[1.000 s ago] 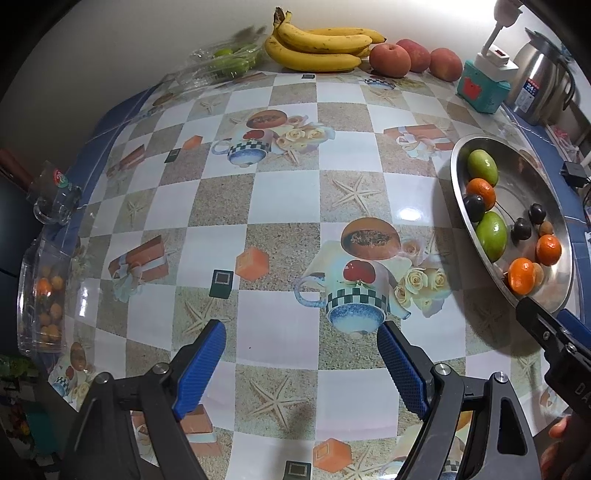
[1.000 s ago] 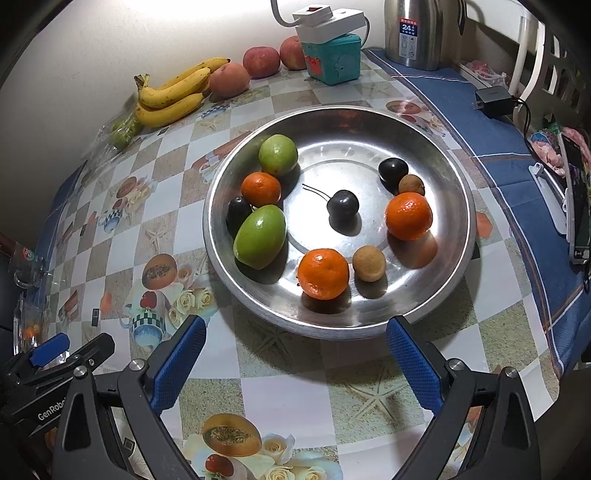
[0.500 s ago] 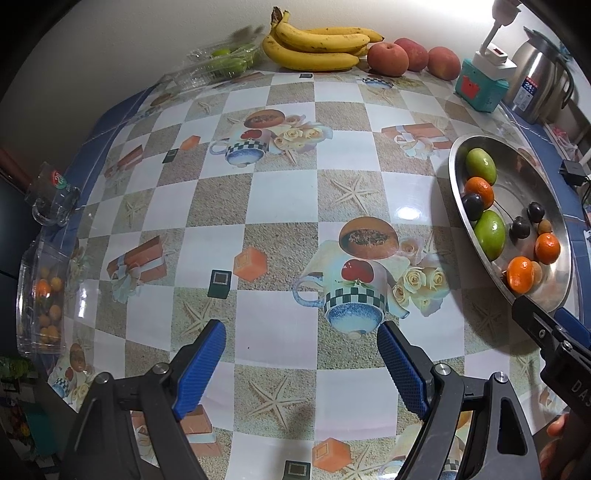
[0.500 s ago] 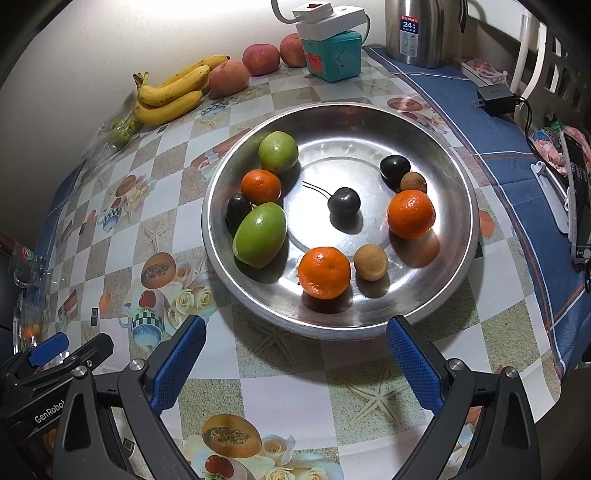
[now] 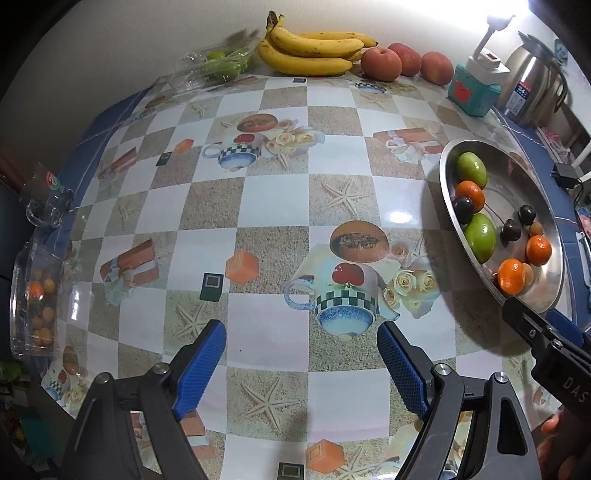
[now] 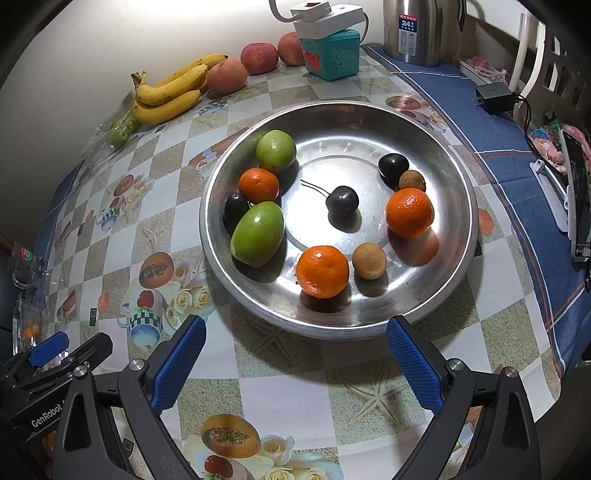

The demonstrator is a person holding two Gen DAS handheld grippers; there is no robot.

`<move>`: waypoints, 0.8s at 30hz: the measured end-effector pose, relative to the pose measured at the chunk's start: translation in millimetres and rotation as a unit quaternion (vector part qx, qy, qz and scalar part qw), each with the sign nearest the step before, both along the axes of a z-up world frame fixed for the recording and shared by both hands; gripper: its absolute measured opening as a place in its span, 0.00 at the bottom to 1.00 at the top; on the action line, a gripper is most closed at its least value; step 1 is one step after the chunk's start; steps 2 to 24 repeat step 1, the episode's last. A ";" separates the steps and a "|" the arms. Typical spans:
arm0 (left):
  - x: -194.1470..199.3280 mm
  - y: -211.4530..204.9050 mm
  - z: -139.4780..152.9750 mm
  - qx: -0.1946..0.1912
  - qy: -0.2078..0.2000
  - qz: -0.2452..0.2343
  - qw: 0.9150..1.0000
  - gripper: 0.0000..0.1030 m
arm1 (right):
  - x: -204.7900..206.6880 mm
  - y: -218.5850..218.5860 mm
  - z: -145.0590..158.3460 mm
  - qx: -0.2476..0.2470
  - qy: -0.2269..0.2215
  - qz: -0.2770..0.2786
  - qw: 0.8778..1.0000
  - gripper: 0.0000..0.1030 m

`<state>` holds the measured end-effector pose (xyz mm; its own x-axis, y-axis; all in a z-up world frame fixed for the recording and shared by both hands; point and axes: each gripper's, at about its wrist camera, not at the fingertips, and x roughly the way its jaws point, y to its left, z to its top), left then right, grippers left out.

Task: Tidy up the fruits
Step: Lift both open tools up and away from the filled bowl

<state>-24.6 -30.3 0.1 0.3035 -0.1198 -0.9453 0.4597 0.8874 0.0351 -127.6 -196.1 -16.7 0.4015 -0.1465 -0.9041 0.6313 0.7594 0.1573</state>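
Observation:
A steel bowl (image 6: 436, 314) holds mixed fruit: two green fruits (image 6: 258, 234), three oranges (image 6: 322, 271), dark plums (image 6: 342, 201) and small brown fruits (image 6: 369, 260). The bowl also shows at the right of the left wrist view (image 5: 552, 206). My right gripper (image 6: 295, 365) is open and empty, just in front of the bowl's near rim. My left gripper (image 5: 301, 369) is open and empty over the patterned tablecloth, left of the bowl. Bananas (image 5: 314, 51) and red apples (image 5: 380, 63) lie at the table's far edge.
A teal box with a power strip (image 6: 330, 51) and a steel kettle (image 6: 417, 29) stand at the back. A clear box of small orange fruits (image 5: 35, 299) and a glass mug (image 5: 46, 199) sit at the left edge. A bag of green fruits (image 5: 218, 66) lies beside the bananas.
Both grippers have drifted slightly; the view of the bowl has shifted a little. Both stay open and no fruit has moved.

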 end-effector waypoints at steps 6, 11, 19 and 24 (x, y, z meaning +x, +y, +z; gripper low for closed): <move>0.3 0.2 0.4 0.000 -0.001 0.001 1.000 0.84 | 0.0 0.0 0.0 0.000 0.000 0.000 1.000 0.95; 0.3 0.2 0.4 0.000 -0.001 0.001 1.000 0.84 | 0.0 0.0 0.0 0.000 0.000 0.000 1.000 0.95; 0.3 0.2 0.4 0.000 -0.001 0.001 1.000 0.84 | 0.0 0.0 0.0 0.000 0.000 0.000 1.000 0.95; 0.3 0.2 0.4 0.000 -0.001 0.001 1.000 0.84 | 0.0 0.0 0.0 0.000 0.000 0.000 1.000 0.95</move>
